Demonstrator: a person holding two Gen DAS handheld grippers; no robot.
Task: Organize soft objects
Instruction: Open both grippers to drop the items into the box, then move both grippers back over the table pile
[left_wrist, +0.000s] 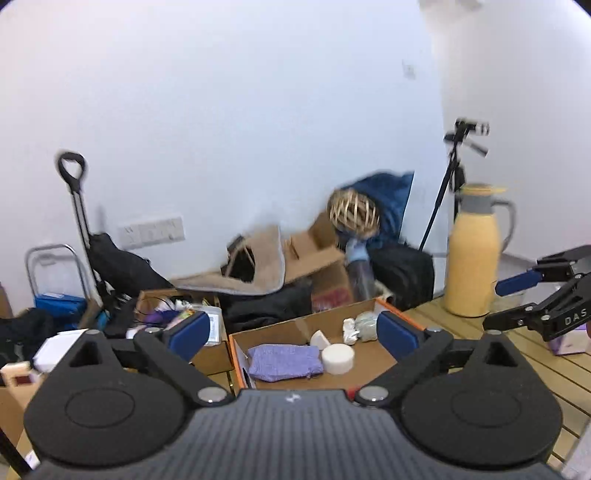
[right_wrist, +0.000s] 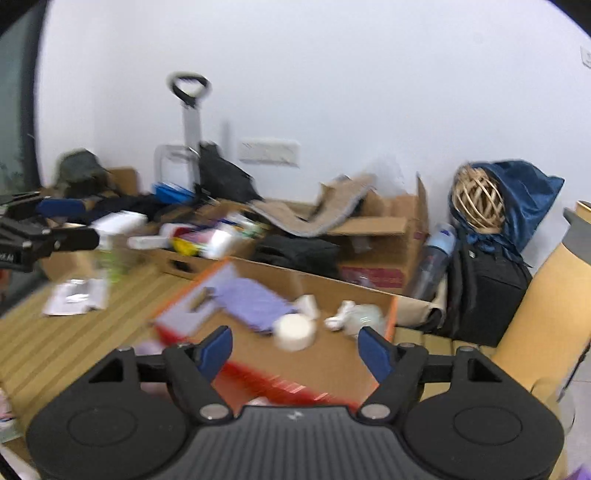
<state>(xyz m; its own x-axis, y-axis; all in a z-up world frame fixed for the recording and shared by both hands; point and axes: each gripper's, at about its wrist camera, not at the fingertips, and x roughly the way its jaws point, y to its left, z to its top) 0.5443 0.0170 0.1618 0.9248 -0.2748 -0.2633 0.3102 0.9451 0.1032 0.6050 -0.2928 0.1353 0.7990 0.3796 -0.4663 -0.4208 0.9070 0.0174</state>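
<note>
Both sets of jaws are seen spread wide with nothing between them: the left gripper (left_wrist: 291, 334) and the right gripper (right_wrist: 295, 350) are held above the near edge of the open cardboard box (left_wrist: 369, 363); inside it, a purple knitted cloth (left_wrist: 282, 361) is laid flat, a white foam cylinder (left_wrist: 338, 358) is touching its right edge, and a crumpled white-and-grey soft item (left_wrist: 364, 325) is lodged toward the far wall; a release step is judged finished; more soft things must next be sought on the slatted table (right_wrist: 55, 343), where a white packet (right_wrist: 75, 295) is lying; a yellow jug (left_wrist: 476, 254) is left standing beyond.
</note>
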